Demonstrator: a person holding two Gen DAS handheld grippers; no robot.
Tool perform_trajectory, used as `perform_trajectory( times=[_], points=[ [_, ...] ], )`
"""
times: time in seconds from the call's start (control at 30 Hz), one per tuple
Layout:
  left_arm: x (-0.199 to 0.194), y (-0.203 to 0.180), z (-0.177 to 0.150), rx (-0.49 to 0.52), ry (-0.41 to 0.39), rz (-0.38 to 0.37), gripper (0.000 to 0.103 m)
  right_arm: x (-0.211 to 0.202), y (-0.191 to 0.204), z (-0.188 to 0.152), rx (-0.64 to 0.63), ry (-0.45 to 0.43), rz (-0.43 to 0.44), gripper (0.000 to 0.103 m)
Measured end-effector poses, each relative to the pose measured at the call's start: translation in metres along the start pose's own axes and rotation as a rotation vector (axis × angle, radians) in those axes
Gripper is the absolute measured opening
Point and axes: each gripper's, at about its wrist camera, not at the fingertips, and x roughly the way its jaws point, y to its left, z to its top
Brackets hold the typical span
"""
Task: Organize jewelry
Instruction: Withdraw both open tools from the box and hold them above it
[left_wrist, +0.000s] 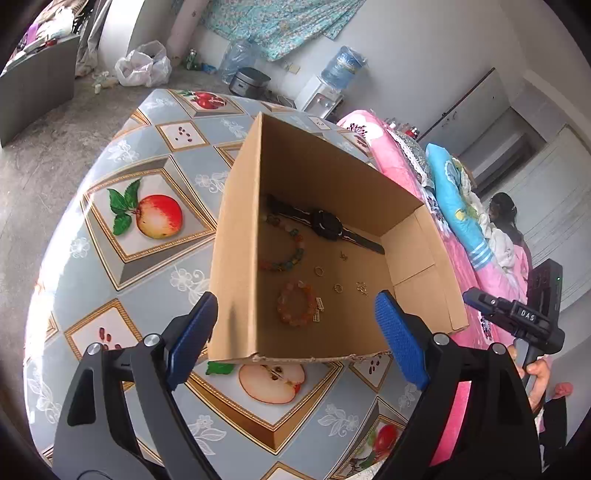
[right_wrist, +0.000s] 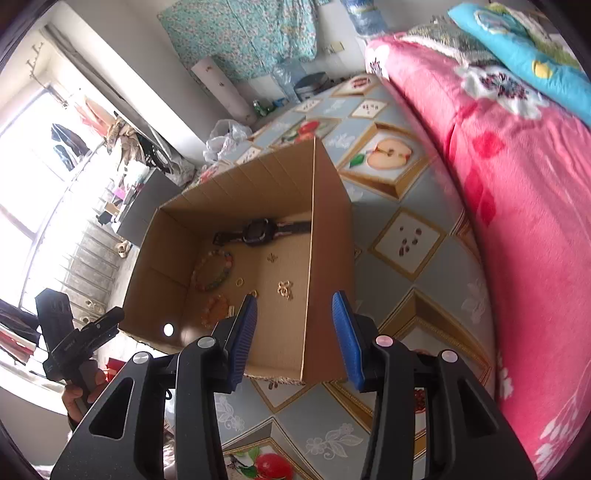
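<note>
Left wrist view: the left hand-held gripper gapes wide and empty over the near edge of the cardboard box on the tabletop. Inside lie a black watch, 2 beaded bracelets and small gold rings.

Right wrist view: the right hand-held gripper is partly open, empty, straddling the box's right wall above gold earrings.

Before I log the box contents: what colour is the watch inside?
Black watch, lying along the far wall of the cardboard box; clearest in the left wrist view.
</note>
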Motion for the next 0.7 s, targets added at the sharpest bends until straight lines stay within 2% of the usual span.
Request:
perform_trajectory(
  times=[0.03, 0.1, 0.3, 0.57, 0.6, 0.67, 0.7],
  points=[
    [0.005, -0.002, -0.001, -0.003, 0.011, -0.007, 0.083, 0.006, -0.001, -0.004, 0.002, 0.024, -0.001, 0.042],
    [0.008, -0.008, -0.004, 0.016, 0.002, 0.032, 0.084, 0.018, -0.001, -0.009, 0.008, 0.065, 0.004, 0.042],
    [0.006, -0.017, -0.008, 0.036, -0.005, 0.079, 0.084, 0.019, 0.007, -0.014, -0.017, 0.059, -0.028, 0.046],
    [-0.021, -0.028, -0.029, 0.078, -0.035, 0.085, 0.084, 0.007, 0.015, -0.023, -0.043, 0.042, -0.062, 0.046],
    [-0.025, -0.029, -0.032, 0.075, -0.034, 0.067, 0.084, 0.004, 0.016, -0.025, -0.047, 0.037, -0.062, 0.046],
    [-0.025, -0.033, -0.042, 0.054, 0.038, -0.140, 0.084, -0.001, 0.017, -0.031, -0.039, 0.044, -0.004, 0.046],
    [-0.022, -0.039, -0.049, 0.049, 0.069, -0.185, 0.084, -0.003, 0.017, -0.034, -0.035, 0.049, 0.021, 0.046]
  ],
)
